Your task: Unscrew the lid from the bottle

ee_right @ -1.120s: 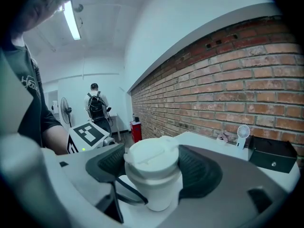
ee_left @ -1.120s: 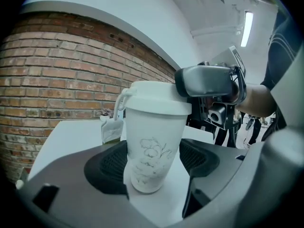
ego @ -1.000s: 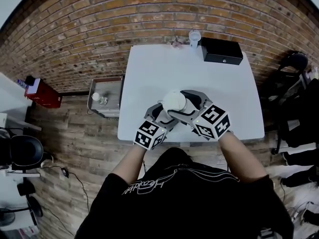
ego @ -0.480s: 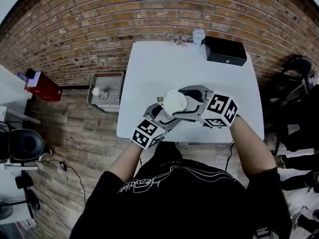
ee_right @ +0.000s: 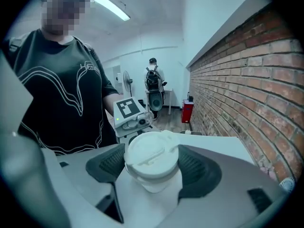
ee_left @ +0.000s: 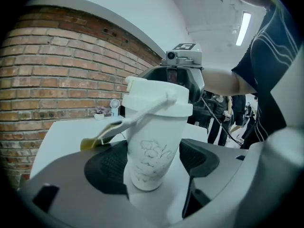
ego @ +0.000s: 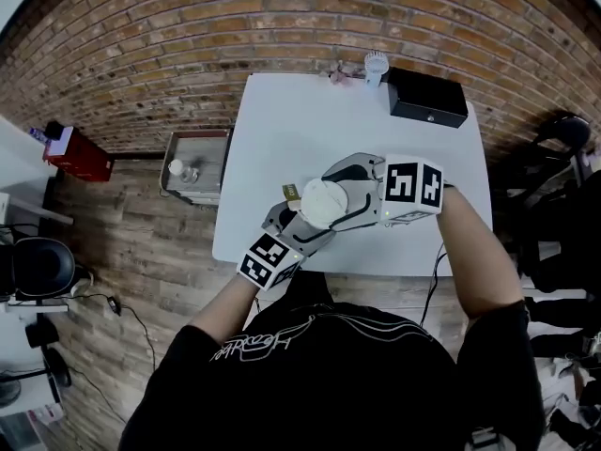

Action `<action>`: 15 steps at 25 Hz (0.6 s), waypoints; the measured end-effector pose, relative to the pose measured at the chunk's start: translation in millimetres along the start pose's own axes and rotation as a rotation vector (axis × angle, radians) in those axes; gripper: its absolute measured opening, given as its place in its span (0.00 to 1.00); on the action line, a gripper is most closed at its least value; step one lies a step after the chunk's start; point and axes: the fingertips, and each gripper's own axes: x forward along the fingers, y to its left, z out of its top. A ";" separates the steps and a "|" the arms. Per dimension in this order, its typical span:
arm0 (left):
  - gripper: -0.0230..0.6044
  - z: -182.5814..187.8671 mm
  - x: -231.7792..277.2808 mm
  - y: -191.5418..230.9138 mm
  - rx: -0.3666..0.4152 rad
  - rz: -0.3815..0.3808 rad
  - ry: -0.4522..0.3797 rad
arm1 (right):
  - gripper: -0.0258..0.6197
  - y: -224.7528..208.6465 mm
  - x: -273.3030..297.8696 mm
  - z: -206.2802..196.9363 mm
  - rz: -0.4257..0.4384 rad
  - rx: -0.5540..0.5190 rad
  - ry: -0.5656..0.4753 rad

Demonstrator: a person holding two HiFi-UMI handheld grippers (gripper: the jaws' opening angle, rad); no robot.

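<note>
A white bottle (ee_left: 153, 151) with a faint flower drawing is held above the near part of the white table (ego: 282, 130). My left gripper (ee_left: 152, 161) is shut on the bottle's body, both pads pressing its sides. The white lid (ee_right: 151, 155) sits on top, with a strap ending in a yellowish tab (ee_left: 92, 141). My right gripper (ee_right: 152, 164) is shut on the lid from the opposite side. In the head view the lid (ego: 322, 203) shows between the left gripper (ego: 299, 222) and the right gripper (ego: 349, 192).
At the table's far edge stand a black box (ego: 428, 97), a small white fan (ego: 376, 64) and a tiny pot (ego: 338, 76). A grey cart (ego: 192, 167) stands left of the table. Chairs (ego: 554, 130) are at the right, a red box (ego: 80, 155) at the left.
My right gripper has turned around the lid, its marker cube swinging from the near right up to the lid's right side. The bottle and left gripper shifted slightly left.
</note>
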 end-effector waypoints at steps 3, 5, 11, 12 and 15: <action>0.61 -0.6 -0.9 -1.1 -0.004 -0.002 0.003 | 0.57 0.8 -0.3 1.1 -0.031 0.004 -0.012; 0.61 0.1 -1.0 -0.8 -0.007 -0.004 0.009 | 0.58 0.1 -4.2 4.3 -0.098 0.018 -0.040; 0.61 -1.3 -0.1 1.3 -0.009 0.005 0.001 | 0.66 0.5 -16.1 15.6 -0.341 0.156 -0.209; 0.61 -1.4 0.0 1.5 -0.010 0.006 -0.002 | 0.66 -0.1 -16.5 15.6 -0.381 0.188 -0.227; 0.61 -1.0 0.4 1.8 -0.011 0.011 -0.010 | 0.63 -2.3 -14.8 10.8 -0.492 0.284 -0.253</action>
